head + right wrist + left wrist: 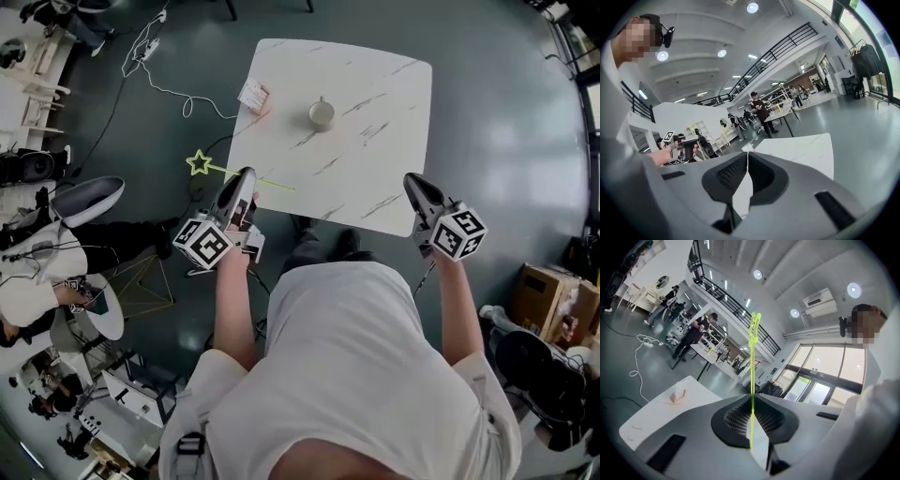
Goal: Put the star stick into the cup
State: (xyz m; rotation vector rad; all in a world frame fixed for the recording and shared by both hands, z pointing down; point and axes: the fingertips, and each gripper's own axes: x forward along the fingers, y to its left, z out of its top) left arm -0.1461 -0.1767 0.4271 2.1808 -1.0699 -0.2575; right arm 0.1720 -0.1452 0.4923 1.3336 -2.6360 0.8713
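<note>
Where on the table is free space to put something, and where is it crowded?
Free: the right half of the table, from cup to right edge, and the near strip between left tongs and right tongs. Crowded: left edge, with small box and star stick.

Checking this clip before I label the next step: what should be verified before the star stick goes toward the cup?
1. Left gripper clamped on star stick: ok.
2. Cup upright on table: ok.
3. Stick above the cup's mouth: not ok; its star end hangs past the table's edge.
4. Right gripper shut, empty, away from cup: ok.
5. Cup empty inside: cannot tell.
</note>
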